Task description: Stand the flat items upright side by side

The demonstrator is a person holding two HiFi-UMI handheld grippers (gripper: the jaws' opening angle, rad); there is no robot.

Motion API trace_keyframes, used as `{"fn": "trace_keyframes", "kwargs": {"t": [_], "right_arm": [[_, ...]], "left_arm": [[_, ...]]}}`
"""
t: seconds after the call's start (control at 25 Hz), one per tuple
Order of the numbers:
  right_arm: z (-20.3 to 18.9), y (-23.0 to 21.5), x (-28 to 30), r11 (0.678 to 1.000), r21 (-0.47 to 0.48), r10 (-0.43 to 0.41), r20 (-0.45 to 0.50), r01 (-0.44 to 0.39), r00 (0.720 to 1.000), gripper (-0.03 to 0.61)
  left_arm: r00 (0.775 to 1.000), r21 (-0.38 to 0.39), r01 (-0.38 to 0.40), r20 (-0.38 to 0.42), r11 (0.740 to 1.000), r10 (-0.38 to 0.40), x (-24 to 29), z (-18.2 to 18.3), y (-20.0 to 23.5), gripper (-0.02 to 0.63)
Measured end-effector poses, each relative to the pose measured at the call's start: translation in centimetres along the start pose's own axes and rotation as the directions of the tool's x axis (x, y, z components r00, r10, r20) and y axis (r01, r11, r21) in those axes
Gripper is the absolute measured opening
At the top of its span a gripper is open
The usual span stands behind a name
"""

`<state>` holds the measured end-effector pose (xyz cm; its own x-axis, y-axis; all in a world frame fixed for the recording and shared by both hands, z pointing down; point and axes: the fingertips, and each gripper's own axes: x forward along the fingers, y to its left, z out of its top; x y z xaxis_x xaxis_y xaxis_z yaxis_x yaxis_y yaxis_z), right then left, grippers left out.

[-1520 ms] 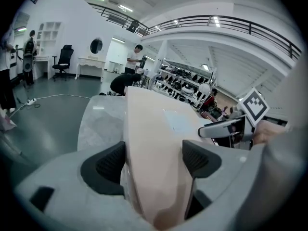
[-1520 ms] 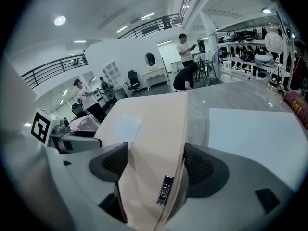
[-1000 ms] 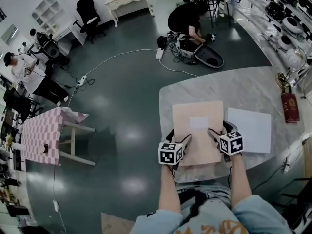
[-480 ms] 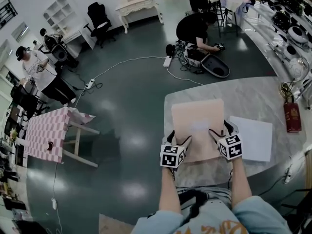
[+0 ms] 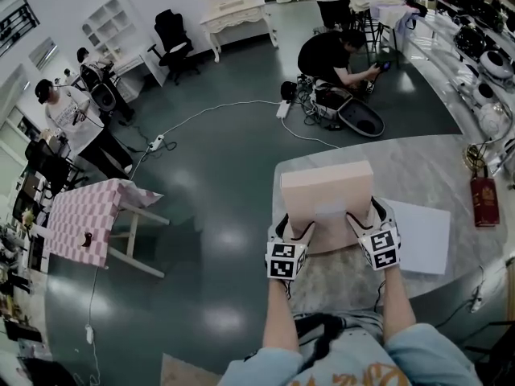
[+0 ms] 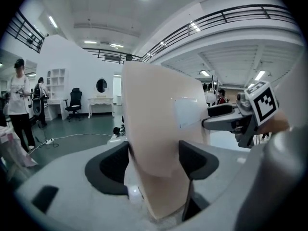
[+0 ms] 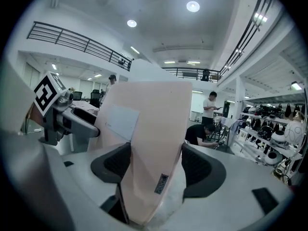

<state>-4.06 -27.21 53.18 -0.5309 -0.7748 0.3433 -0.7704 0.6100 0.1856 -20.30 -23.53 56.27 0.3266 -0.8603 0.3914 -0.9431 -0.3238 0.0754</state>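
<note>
The left gripper (image 5: 304, 230) is clamped on the left edge of the box (image 5: 326, 190), both dark pads pressed flat against its sides; its jaws have just been closing onto that edge. The right gripper (image 5: 356, 218) grips the box's right edge the same way, its jaws set about as wide. Held between the two, the pink box is tipped up steeply over the marble table (image 5: 418, 163), far edge raised, and its near edge seems to sit on the tabletop. A blank white label (image 7: 120, 121) sits on its face. A small dark sticker (image 7: 161, 183) on the right edge carries print too small to read. A white sheet (image 5: 422, 236) lies flat just beside the right gripper.
</note>
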Motion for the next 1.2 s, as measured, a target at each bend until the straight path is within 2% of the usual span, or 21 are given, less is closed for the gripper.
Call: {"fn": "trace_keyframes", "kwargs": {"t": [0.44,0.84,1.0,1.2], "right_arm": [[-0.4,0.2,-1.9,0.999,-0.025,0.044,0.051,-0.043,0.998,0.311],[-1.8,1.1,-5.4,0.996,-0.042,0.080,0.038,-0.078,0.996,0.308],[-2.0,1.2,-5.8,0.995,-0.035,0.097,0.039,-0.096,0.994,0.308],[-1.7,1.3,-6.2,0.993,-0.004,0.121,0.034,-0.121,0.992,0.310]], "left_arm": [[0.995,-0.008,-0.080,0.060,0.997,0.080,-1.7,-0.1,-1.3,0.327],[0.988,0.018,-0.156,0.023,0.988,0.155,-4.3,-1.8,-4.0,0.328],[0.982,-0.001,-0.186,0.020,0.983,0.186,-4.7,-2.2,-4.2,0.328],[0.978,-0.062,-0.206,0.010,0.977,0.207,-5.2,-2.3,-4.4,0.322]]}}
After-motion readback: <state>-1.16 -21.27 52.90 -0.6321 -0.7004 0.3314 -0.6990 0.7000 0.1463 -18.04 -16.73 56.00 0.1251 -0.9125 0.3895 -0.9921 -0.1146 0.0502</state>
